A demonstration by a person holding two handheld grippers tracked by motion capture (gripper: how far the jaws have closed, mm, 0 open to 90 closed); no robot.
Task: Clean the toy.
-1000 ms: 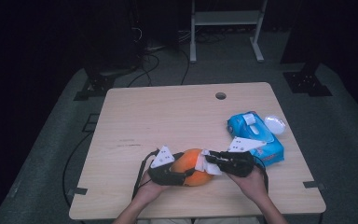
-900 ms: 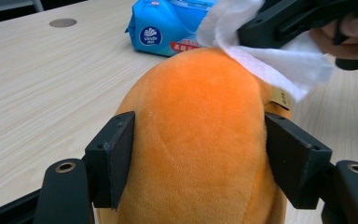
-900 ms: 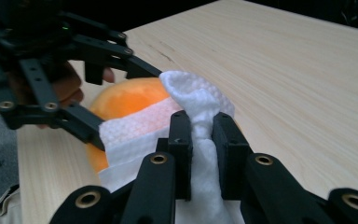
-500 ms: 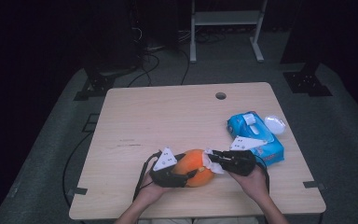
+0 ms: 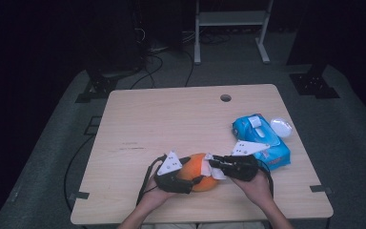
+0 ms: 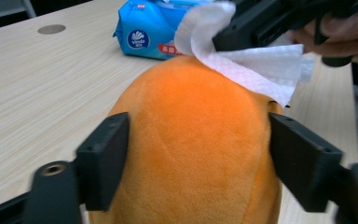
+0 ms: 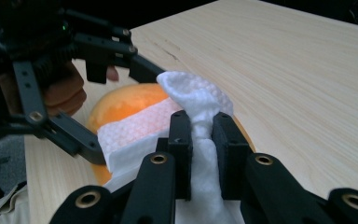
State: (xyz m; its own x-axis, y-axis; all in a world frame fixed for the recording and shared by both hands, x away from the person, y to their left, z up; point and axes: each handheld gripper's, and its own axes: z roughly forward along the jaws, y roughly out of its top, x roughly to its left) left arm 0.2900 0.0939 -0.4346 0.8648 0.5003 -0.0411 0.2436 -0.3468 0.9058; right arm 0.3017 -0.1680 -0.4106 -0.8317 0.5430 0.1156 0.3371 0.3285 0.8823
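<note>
Near the table's (image 5: 138, 119) front edge, about centre, sits the orange plush toy (image 5: 201, 171), with both grippers on it.

Step in hand, as I read it: wiping the plush with a white tissue (image 7: 193, 109). Right gripper (image 7: 200, 154) is clamped on the tissue, which bunches up between its jaws and drapes over the plush top. Left gripper (image 6: 198, 158) straddles the plush to steady it; its jaws have just been opening, plush between them. They look at or just off the fabric on both sides, can't tell if they're pressing, so I'd call it slack rather than clamped.

Next move, my call: either re-close the left gripper so the plush doesn't roll, or re-seat it for a new face, then drag the tissue across. Risk is the plush sliding under the wipe with a loose hold.

View differences:
- High view gives layout: left gripper (image 5: 174, 172) left of the plush, right gripper (image 5: 233, 167) right of it, blue tissue pack (image 5: 261, 140) further right and a bit farther away, a small white round item (image 5: 281, 126) just beyond the pack. Jaw contact is unreadable there.
- Left gripper view shows jaw-to-plush fit and the tissue (image 6: 256, 63) lying on the crown, tissue pack (image 6: 154, 28) behind.
- Right gripper view shows the pinch on the tissue.
</note>
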